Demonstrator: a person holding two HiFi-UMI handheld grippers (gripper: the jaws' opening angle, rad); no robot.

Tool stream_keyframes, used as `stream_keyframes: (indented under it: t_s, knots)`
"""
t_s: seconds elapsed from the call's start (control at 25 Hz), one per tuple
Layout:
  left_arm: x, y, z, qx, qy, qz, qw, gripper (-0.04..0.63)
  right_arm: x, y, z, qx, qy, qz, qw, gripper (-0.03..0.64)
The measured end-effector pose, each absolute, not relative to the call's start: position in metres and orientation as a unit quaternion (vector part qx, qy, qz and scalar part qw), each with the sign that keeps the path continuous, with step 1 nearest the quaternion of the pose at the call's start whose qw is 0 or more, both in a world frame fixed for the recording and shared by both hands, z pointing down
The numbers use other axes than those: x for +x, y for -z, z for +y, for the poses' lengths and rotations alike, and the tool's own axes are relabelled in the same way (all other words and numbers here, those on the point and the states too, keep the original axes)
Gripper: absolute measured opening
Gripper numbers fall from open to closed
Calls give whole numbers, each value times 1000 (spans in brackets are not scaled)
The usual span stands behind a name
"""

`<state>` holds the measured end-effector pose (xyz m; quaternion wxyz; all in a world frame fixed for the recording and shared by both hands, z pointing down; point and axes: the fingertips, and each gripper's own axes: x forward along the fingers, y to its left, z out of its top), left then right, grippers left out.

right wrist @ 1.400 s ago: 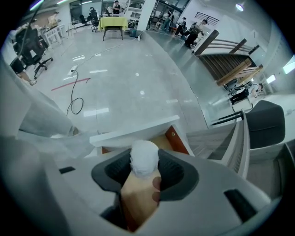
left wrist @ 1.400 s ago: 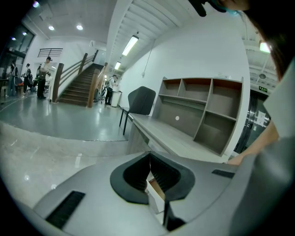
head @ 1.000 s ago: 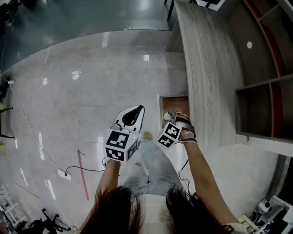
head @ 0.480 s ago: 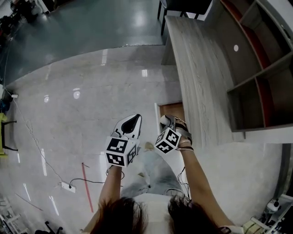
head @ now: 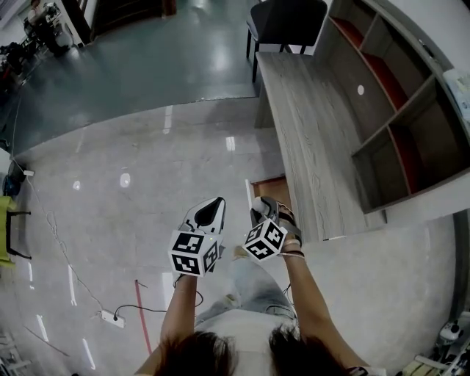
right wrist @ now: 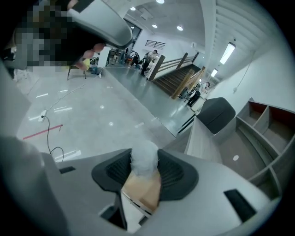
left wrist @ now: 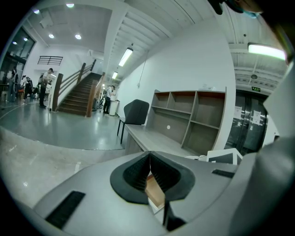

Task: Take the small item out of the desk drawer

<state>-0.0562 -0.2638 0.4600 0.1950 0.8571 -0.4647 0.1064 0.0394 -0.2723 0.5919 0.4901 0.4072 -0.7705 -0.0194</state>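
Two grippers hang side by side above the pale floor (head: 147, 147), just off the long edge of the wooden desk (head: 308, 132). The right gripper (right wrist: 144, 156) pinches the small item (right wrist: 144, 161), a white fluffy ball (its soft top bulges up past the pads), held in the air near the open drawer (head: 270, 188), whose brown inside shows behind it. The left gripper (left wrist: 149, 156) has its jaws pressed together with nothing between them. A dark chair (head: 285, 20) stands at the desk's far end.
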Motion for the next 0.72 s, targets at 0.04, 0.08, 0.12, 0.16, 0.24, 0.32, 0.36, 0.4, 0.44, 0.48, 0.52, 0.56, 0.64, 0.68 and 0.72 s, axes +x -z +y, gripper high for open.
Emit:
stream_keyframes:
  t_s: [0.04,0.08,0.12,0.16,0.24,0.32,0.36,0.4,0.44,0.48,0.52,0.56,0.64,0.68,0.72]
  knots:
    - [-56,-457,-260,859,-106,-463,192,15,39,-585,-269,414,20,-771,483,179]
    - [-55,-453,-256,861,-107,-461,188,15,38,-579,-265,421,19,-772,476,179]
    - [-53,-450,-251,863,-108,-458,183,15,37,-571,-260,429,17,-773,467,179]
    - [-52,-447,-246,866,-109,-454,178,15,36,-564,-256,436,13,-775,457,179]
    - [-48,-440,-235,871,-109,-448,169,15,35,-550,-246,450,7,-778,438,179]
    - [-46,-434,-223,876,-108,-442,162,15,34,-537,-236,463,3,-780,421,179]
    - [-45,-431,-217,877,-107,-440,158,15,33,-531,-231,469,2,-780,414,179]
    - [-44,-428,-211,879,-106,-439,155,15,33,-525,-225,474,2,-781,407,179]
    - [-43,-425,-205,880,-105,-438,152,15,33,-518,-220,480,1,-781,400,179]
    - [-43,-421,-200,881,-103,-437,148,15,33,-512,-215,485,0,-781,393,179]
    - [-43,-418,-194,882,-101,-437,145,15,33,-506,-209,491,-1,-781,386,179]
    - [-43,-414,-189,883,-98,-437,143,15,33,-500,-204,496,-3,-781,379,179]
    - [-45,-408,-177,884,-94,-437,138,15,33,-489,-192,504,-6,-782,366,179]
    - [-46,-405,-171,884,-92,-437,136,15,32,-484,-185,507,-7,-783,361,179]
    - [-47,-403,-164,885,-91,-437,134,15,32,-479,-178,510,-7,-783,356,179]
